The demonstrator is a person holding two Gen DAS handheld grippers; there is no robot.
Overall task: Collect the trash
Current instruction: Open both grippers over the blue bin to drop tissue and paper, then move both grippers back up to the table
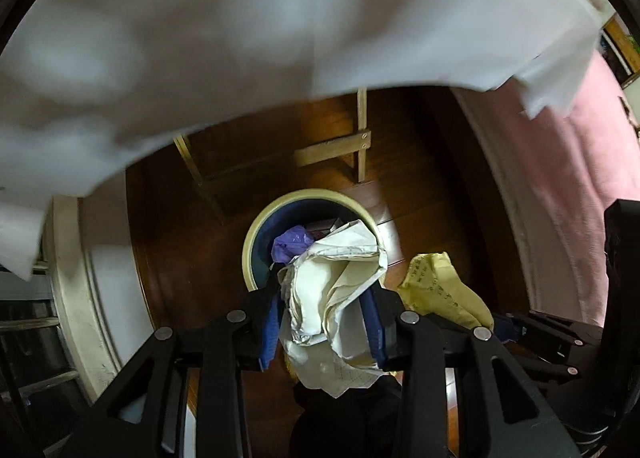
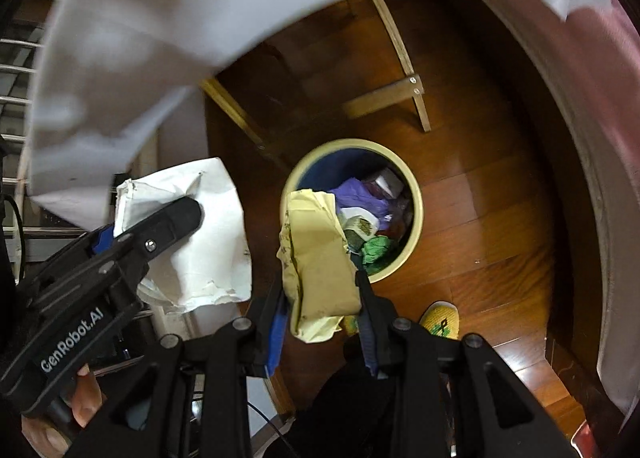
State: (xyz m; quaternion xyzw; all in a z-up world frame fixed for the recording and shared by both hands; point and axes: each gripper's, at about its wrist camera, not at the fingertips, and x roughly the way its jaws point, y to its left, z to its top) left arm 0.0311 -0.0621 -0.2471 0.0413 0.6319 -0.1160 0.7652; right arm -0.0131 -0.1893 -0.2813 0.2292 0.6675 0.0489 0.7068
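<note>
Each claw points down over the round bin (image 2: 416, 194) on the wooden floor, the left claw (image 1: 326, 322) clamped on crumpled white paper (image 1: 336, 298) and the right claw (image 2: 322, 322) on yellow paper (image 2: 320, 258), apparently poised for dropping in.

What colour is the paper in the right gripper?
Pale yellow crumpled paper, clearest in the right wrist view.

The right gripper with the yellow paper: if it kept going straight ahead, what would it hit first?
Probably the bin: the right gripper, shut on the yellow paper, points down at its near rim and the trash inside. Depth is hard to judge.
</note>
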